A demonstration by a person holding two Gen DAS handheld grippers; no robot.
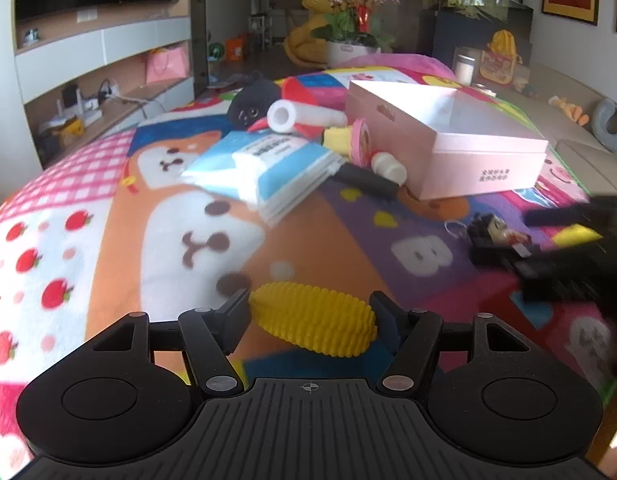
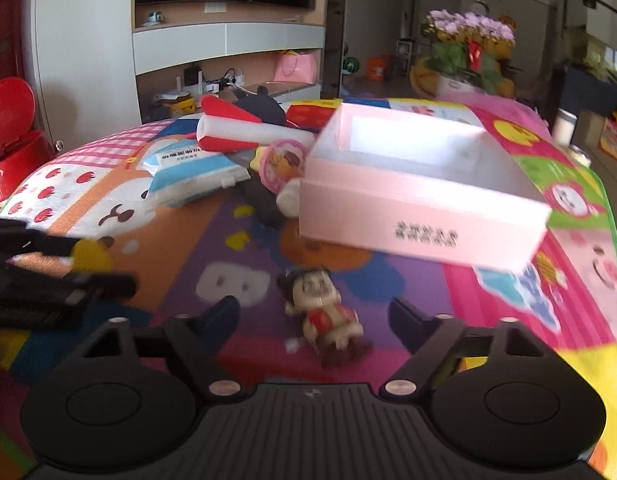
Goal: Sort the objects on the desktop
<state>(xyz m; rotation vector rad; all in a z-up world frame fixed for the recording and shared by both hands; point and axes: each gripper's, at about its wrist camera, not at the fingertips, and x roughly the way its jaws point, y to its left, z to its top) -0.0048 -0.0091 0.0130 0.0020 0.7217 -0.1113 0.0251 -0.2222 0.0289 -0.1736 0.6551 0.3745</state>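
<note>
Plainly, by item:
Left tool [image 1: 310, 316]: black, hard plastic, ribbed housing with round pivot caps; its two flat fingers press on the ends of the corn toy, pinching it.
Corn toy [image 1: 313, 317]: yellow, tapered cob shape, rows of small bumps, likely rubbery; it lies crosswise between the left tool's fingers, just above the blanket.
Right tool [image 2: 314, 316]: same black build; fingers spread, touching nothing, with the figurine lying between and slightly ahead of them.
Figurine [image 2: 328, 316]: small doll shape, dark hair, pale face, red and cream body, blurred; in the left view a thin metal key ring sits at its head end.
Blanket [image 1: 108, 208]: soft fleece covering the surface, printed with cartoon dogs, red apples, pink gingham and bright colour blocks.
Pink box [image 2: 420, 196]: rigid card, rectangular, open-topped, smooth pale interior, small dark print on its near wall; it stands beyond the figurine, well apart from the corn toy.
Tissue pack [image 1: 268, 168]: flat, soft, crinkled blue and white plastic wrap, left of the box.
White roll [image 1: 304, 117]: smooth cylinder with a hollow end, resting on red pieces behind the tissue pack.
Dark plush [image 1: 254, 102]: rounded, fuzzy, navy, with a small stitched face.
Round pink disc [image 2: 284, 164]: glossy, cartoon print, leaning beside the box's left corner.
</note>
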